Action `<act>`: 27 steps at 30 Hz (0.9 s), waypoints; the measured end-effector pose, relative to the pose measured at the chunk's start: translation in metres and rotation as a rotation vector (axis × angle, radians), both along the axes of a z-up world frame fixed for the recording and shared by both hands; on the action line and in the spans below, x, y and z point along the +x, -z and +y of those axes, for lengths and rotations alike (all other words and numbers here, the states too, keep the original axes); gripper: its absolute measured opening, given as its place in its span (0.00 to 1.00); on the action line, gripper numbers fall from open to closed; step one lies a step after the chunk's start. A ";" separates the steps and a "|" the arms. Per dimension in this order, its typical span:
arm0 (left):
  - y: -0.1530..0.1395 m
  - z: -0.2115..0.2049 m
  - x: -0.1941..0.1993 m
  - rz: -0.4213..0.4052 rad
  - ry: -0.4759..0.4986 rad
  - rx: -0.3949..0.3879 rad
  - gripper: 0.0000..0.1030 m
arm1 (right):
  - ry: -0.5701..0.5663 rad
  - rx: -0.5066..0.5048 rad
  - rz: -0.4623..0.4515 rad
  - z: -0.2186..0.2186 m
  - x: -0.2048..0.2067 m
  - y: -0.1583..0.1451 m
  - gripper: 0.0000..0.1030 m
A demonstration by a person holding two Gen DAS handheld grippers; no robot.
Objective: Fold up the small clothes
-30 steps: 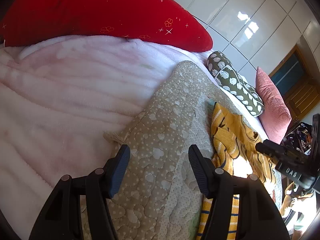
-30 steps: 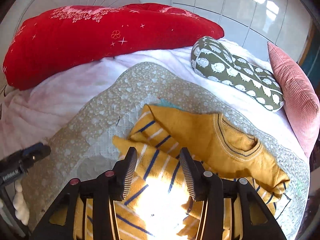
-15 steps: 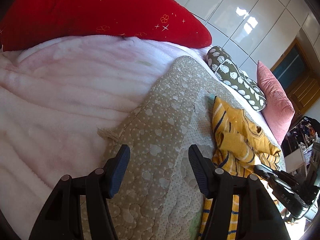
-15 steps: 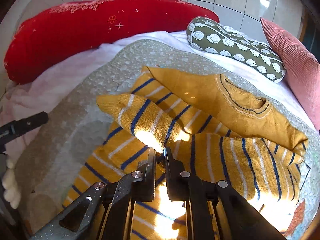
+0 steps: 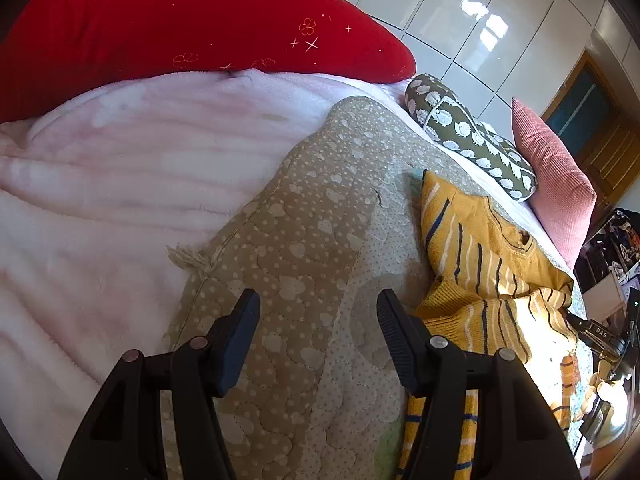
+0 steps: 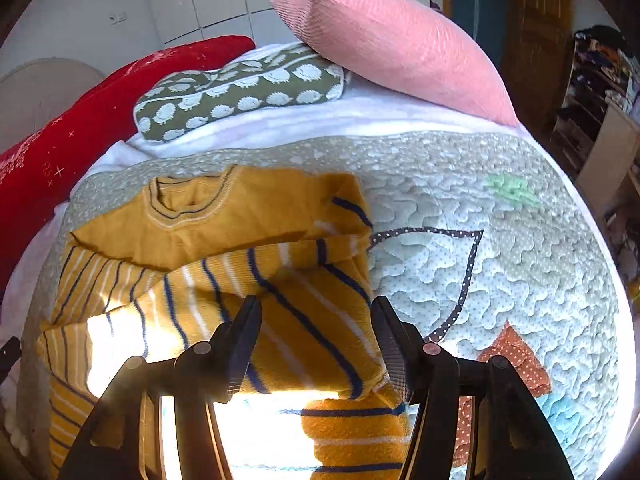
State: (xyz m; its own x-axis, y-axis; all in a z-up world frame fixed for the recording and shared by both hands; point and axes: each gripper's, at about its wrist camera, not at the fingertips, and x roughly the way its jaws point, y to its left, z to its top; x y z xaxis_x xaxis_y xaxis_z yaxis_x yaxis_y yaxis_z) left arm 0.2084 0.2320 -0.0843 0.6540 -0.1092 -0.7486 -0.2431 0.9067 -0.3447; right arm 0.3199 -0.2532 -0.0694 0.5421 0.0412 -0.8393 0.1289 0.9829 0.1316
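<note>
A small mustard-yellow sweater (image 6: 240,216) with navy and white stripes lies on a quilted mat (image 6: 500,248) on the bed. One striped sleeve (image 6: 304,320) lies folded across its body. My right gripper (image 6: 316,340) is open just above that sleeve, empty. My left gripper (image 5: 318,330) is open and empty over the beige part of the mat (image 5: 312,232), left of the sweater (image 5: 472,248). The right gripper's tip (image 5: 596,334) shows at the far right of the left wrist view.
A red pillow (image 5: 180,20), a green patterned bolster (image 5: 468,136) and a pink cushion (image 5: 552,176) lie along the far side of the bed. A pale pink blanket (image 5: 100,184) covers the bed left of the mat. Cluttered shelves (image 6: 600,92) stand beyond the bed.
My right gripper was shut on the striped sleeve, carried it rightward across the sweater, and has now opened and released it. The left gripper has barely moved.
</note>
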 end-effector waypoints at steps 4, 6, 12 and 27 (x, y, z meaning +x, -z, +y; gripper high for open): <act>0.007 -0.006 0.003 0.021 0.004 0.026 0.58 | 0.034 0.189 0.031 -0.015 0.011 0.017 0.17; 0.009 -0.008 0.005 0.029 0.006 0.035 0.58 | 0.047 0.123 0.006 -0.020 0.006 0.007 0.11; 0.007 -0.014 0.004 0.020 0.018 0.049 0.58 | 0.229 -0.077 0.052 -0.071 0.000 0.008 0.03; -0.001 0.007 -0.002 -0.004 -0.018 -0.010 0.58 | -0.577 -0.025 -0.054 0.191 -0.023 -0.040 0.59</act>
State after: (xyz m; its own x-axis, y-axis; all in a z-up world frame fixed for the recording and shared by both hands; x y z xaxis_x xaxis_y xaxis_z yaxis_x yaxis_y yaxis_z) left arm 0.2060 0.2386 -0.0832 0.6590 -0.1052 -0.7447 -0.2579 0.8985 -0.3552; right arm 0.2966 -0.0621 -0.0290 0.4799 0.3234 -0.8156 -0.4350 0.8950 0.0989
